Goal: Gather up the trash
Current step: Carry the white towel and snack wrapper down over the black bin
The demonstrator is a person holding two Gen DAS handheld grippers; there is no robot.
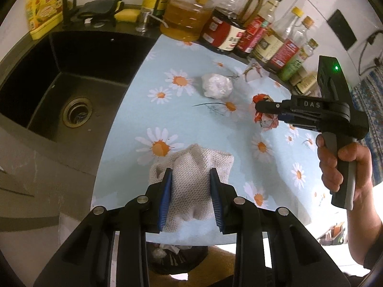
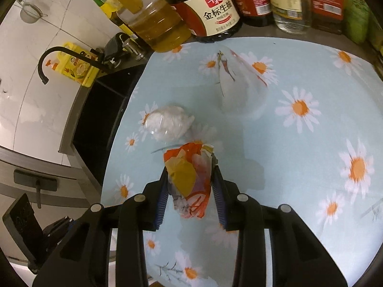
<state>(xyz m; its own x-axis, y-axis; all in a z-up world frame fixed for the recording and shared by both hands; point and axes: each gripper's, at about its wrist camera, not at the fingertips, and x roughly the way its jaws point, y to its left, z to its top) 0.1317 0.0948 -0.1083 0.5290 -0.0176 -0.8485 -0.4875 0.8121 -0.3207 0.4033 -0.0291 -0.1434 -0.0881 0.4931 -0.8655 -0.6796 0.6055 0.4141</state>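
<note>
My left gripper is shut on a crumpled white paper towel at the near edge of the daisy-print tablecloth. My right gripper is shut on a crumpled red, yellow and white wrapper; both also show in the left wrist view, the gripper and the wrapper. A white crumpled plastic ball lies on the cloth beyond. A clear printed wrapper lies near the bottles.
A black sink with a drain lies left of the cloth, with a black tap and a yellow soap bottle. A row of oil and sauce bottles lines the back. A dark bin with trash sits below the table's edge.
</note>
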